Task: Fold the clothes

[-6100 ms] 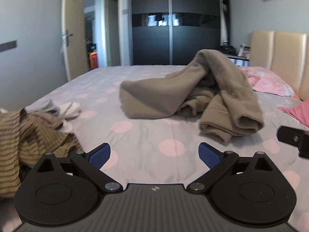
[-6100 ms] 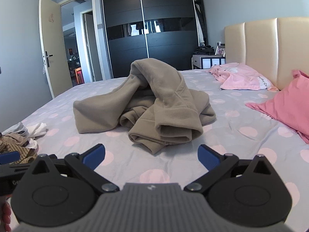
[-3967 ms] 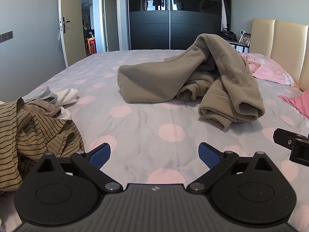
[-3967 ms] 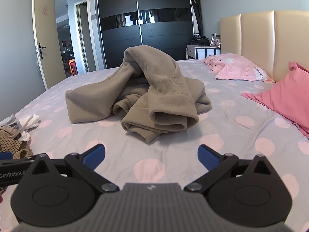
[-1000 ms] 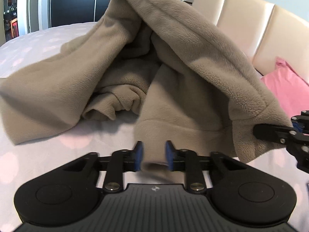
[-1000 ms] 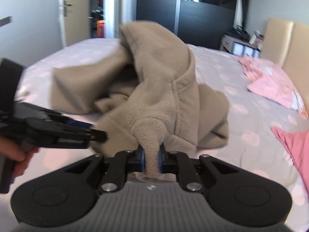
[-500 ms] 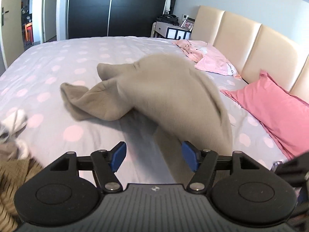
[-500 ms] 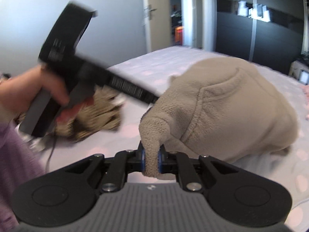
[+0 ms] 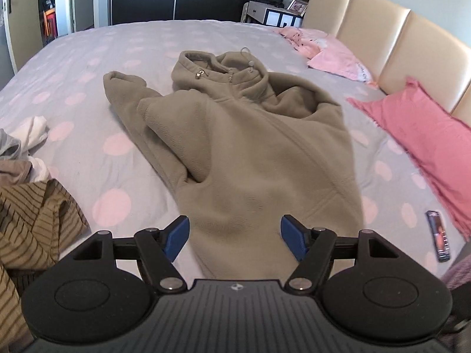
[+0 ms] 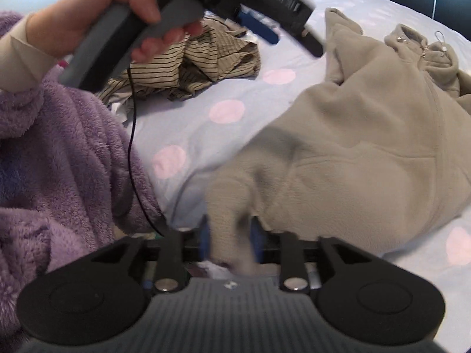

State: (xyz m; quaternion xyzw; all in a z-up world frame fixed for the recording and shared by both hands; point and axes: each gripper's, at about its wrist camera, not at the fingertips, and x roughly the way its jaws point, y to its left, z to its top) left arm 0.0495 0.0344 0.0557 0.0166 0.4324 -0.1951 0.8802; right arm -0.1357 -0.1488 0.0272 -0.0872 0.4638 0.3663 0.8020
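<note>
The bed [image 9: 88, 67] is taking up the whole scene, grey cover dotted with pale pink, and the beige fleece pullover [image 9: 259, 147] is lying spread down the middle of it, collar and zip pointing toward the far end, hem toward the person. One sleeve is lying folded across the chest, the other bunching up beside the pink pillow [image 9: 418, 135].

Off to one side a striped brown garment [image 9: 32, 220] is sitting in a heap, waiting its turn.

The left hand-held gripper [image 9: 235, 236] is hovering over the hem with its jaws having just been opening, now standing wide and released, nothing between them. The right hand-held gripper [image 10: 229, 242] is blurred; its jaws have just been opening too, and a nub of the hem is still standing between the blue pads, though they look to be letting go of it.

This fleece is looking thick, soft and light, I'd say: it will be flopping and holding loose creases rather than sliding. Best hold, to my eye, is the seamed edges, a cuff or a shoulder seam, pinching both layers so the sleeve is coming across flat.

A small dark phone [image 9: 438, 235] is lying near the bed's edge.
</note>
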